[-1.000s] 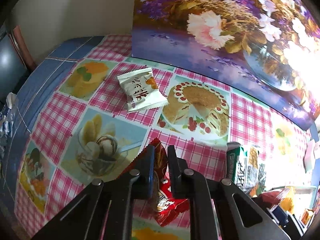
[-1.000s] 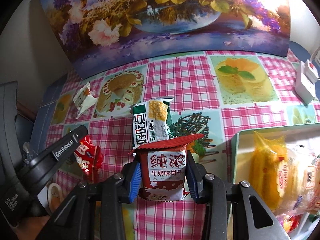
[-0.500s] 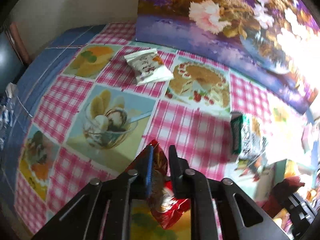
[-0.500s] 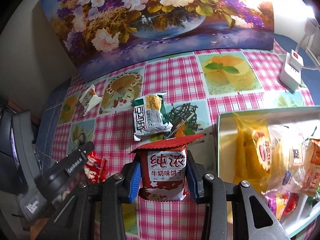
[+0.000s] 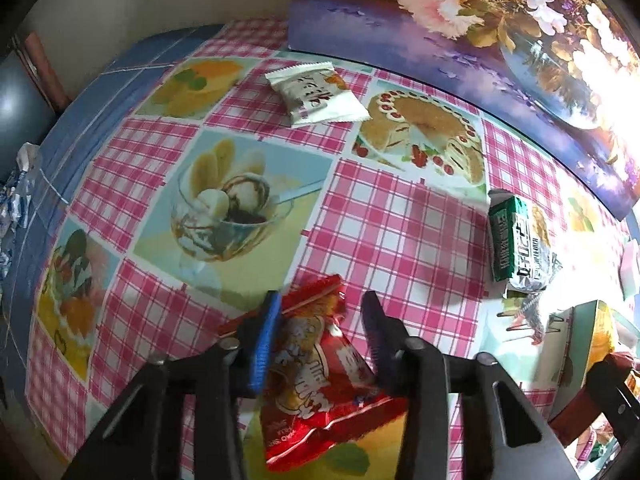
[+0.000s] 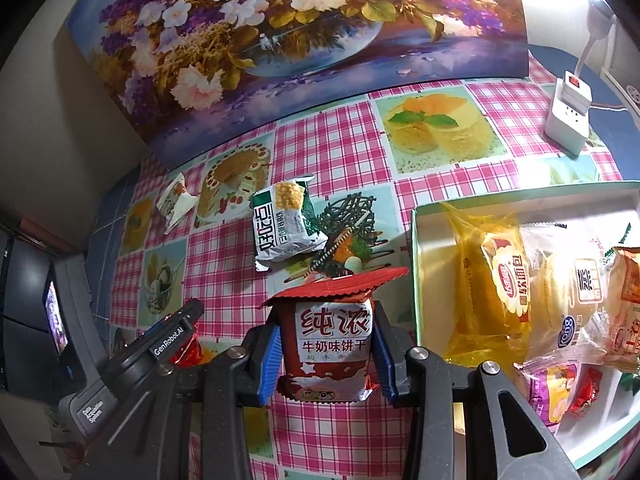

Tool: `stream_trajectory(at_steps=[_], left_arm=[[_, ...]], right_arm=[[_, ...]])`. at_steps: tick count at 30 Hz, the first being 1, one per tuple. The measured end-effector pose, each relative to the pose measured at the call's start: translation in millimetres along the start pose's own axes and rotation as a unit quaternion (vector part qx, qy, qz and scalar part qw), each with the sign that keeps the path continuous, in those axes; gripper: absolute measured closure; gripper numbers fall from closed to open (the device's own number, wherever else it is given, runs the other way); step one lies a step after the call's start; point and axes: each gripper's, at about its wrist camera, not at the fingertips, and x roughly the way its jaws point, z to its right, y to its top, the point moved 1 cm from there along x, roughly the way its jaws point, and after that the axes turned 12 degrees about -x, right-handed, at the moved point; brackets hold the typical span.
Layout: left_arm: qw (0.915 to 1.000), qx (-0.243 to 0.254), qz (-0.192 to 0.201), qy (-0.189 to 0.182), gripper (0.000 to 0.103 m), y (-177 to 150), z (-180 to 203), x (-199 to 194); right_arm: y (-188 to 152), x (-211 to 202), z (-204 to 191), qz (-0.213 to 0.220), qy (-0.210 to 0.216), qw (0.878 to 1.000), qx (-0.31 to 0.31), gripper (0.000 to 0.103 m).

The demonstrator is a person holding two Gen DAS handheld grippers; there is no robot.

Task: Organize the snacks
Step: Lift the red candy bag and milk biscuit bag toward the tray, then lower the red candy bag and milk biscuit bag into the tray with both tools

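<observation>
My left gripper (image 5: 320,320) is open, its jaws spread on either side of a red snack packet (image 5: 320,380) that lies loose on the checked tablecloth. My right gripper (image 6: 326,344) is shut on a red-and-white milk biscuit packet (image 6: 328,344), held upright above the cloth just left of the tray (image 6: 416,272). The tray holds several wrapped breads and snacks (image 6: 504,292). A green-and-white packet (image 6: 282,222) lies on the cloth ahead of the right gripper and also shows in the left wrist view (image 5: 516,240). A white packet (image 5: 316,92) lies at the far side.
A flower painting (image 6: 280,40) leans against the wall behind the table. A white power strip (image 6: 568,116) with a cable sits at the far right. The left gripper's body (image 6: 132,364) shows at the lower left of the right wrist view, near a dark device (image 6: 52,312).
My left gripper has opened and let go of the red packet, which now lies between its jaws. My right gripper has moved towards the tray, still holding the biscuit packet.
</observation>
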Motion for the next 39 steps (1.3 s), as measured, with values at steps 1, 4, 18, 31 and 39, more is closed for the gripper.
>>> stream_trajectory(at_steps=[1, 4, 18, 31, 39], left_arm=[[1.0, 0.003, 0.001, 0.002, 0.069, -1, 0, 0], [0.9998, 0.016, 0.008, 0.009, 0.07, -5, 2, -1], [0.9989, 0.012, 0.003, -0.044, 0.079, -26, 8, -37], [0.9901, 0.074, 0.055, -0.106, 0.093, -52, 68, -113], [0.9876, 0.113, 0.061, -0.091, 0.094, -70, 99, -111]], right_arm=[[0, -1, 1, 0.0, 0.0, 1.0, 0.001, 0.061], [-3, -5, 3, 0.003, 0.002, 1.0, 0.004, 0.061], [-20, -32, 17, 0.021, 0.012, 0.999, 0.021, 0.061], [-24, -79, 70, 0.065, -0.036, 0.994, 0.078, 0.061], [-31, -92, 118, 0.071, -0.046, 0.987, 0.139, 0.061]])
